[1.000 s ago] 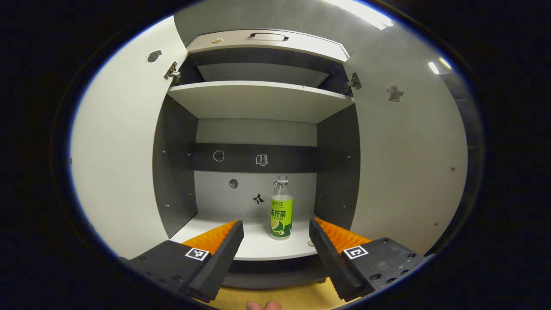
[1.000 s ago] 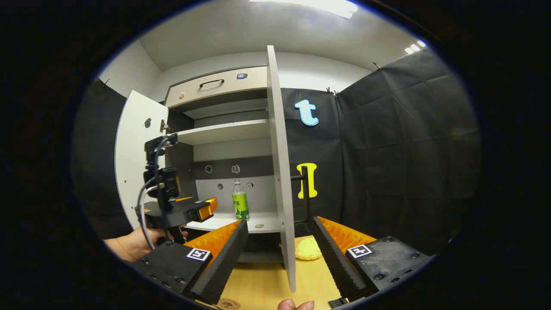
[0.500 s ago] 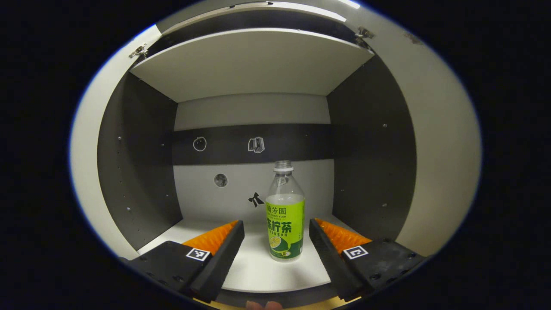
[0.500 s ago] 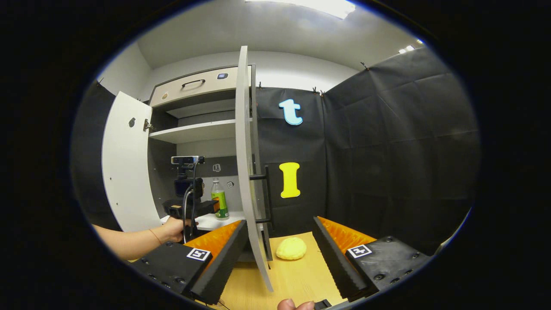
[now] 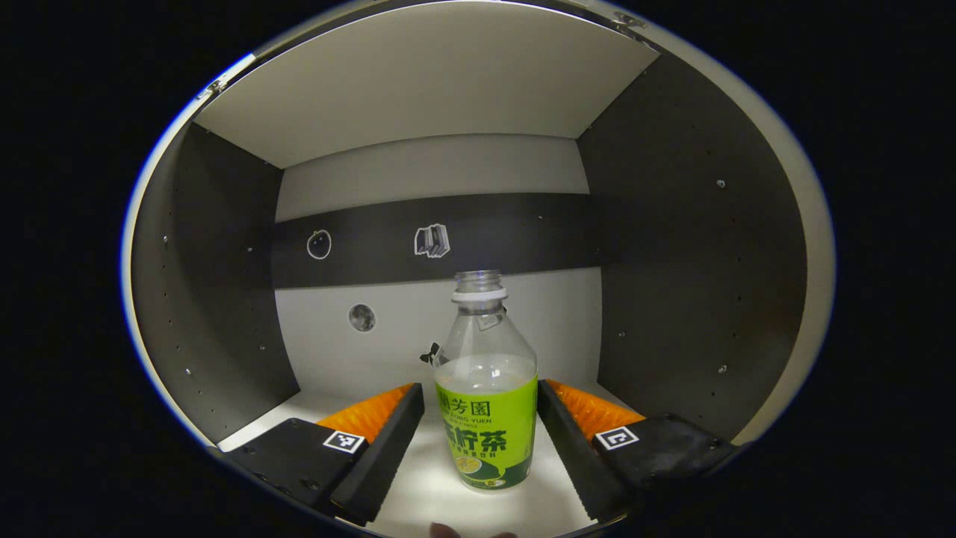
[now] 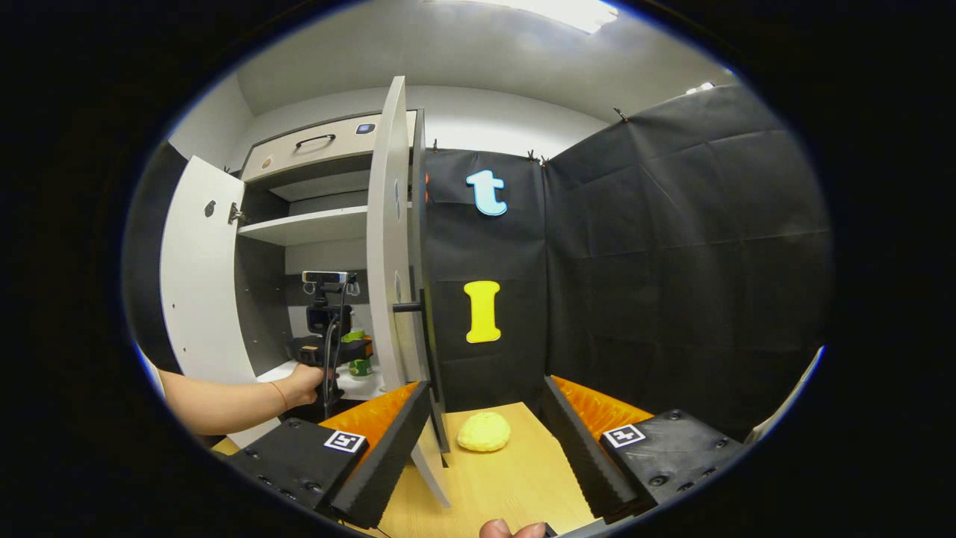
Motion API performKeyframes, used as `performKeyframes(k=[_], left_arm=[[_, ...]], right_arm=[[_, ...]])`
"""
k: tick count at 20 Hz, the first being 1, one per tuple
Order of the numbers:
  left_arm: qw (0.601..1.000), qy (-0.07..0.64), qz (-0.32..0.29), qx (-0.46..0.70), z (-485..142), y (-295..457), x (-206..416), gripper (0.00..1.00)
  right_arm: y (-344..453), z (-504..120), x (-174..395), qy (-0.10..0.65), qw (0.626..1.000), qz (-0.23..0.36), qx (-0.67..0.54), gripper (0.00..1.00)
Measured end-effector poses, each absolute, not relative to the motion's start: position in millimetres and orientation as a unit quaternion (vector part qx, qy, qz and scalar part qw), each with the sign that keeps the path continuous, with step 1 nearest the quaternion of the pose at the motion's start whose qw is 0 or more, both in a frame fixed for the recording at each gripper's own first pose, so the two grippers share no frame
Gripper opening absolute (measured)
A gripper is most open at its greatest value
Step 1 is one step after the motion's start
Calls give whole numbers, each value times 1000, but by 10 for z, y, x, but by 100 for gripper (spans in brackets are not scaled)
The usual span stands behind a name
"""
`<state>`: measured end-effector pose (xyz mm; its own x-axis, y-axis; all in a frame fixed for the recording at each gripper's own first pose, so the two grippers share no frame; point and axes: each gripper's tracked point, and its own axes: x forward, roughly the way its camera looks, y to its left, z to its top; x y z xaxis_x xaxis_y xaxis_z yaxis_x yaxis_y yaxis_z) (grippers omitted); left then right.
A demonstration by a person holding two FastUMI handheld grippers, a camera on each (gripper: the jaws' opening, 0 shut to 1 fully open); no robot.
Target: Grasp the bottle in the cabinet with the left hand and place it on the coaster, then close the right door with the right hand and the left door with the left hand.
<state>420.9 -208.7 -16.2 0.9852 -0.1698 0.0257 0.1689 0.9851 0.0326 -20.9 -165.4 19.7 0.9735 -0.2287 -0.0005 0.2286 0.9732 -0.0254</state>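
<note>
One bottle (image 5: 487, 388) upright on bottom cabinet shelf (image 5: 418, 493), between fingers of left claw (image 5: 480, 418), spread apart, not yet pressing. Thin clear plastic, no cap, partly filled: likely light, slick, squashy, spill risk. Best taken at labelled middle, kept upright. Right claw (image 6: 485, 426) apart, empty, over worktop (image 6: 493, 478). One yellow coaster (image 6: 484, 432) at 12 o'clock of it. Two doors open.

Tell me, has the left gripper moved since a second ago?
Yes. The left gripper has gone deeper into the grey cabinet, its fingers now flanking the green-labelled clear plastic bottle.
</note>
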Motion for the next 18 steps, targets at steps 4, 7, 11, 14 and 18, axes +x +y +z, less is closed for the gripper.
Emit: performKeyframes(k=[4,7,11,14,18], left_arm=[[995,-15,-94,18,-157,-2118,4213,81],[994,-19,-106,16,-103,-2118,4147,79],[992,-38,-121,12,71,-2025,3655,79],[989,-49,-138,17,141,-1899,3209,79],[987,-57,-151,13,101,-1715,2531,79]], right_arm=[[-1712,202,-242,0,992,-121,-16,99],[-1743,188,-254,0,993,-122,-12,99],[-1763,188,-251,-1,993,-120,-5,99],[-1760,197,-251,-4,993,-116,-6,99],[-1731,220,-233,-9,994,-112,-7,99]])
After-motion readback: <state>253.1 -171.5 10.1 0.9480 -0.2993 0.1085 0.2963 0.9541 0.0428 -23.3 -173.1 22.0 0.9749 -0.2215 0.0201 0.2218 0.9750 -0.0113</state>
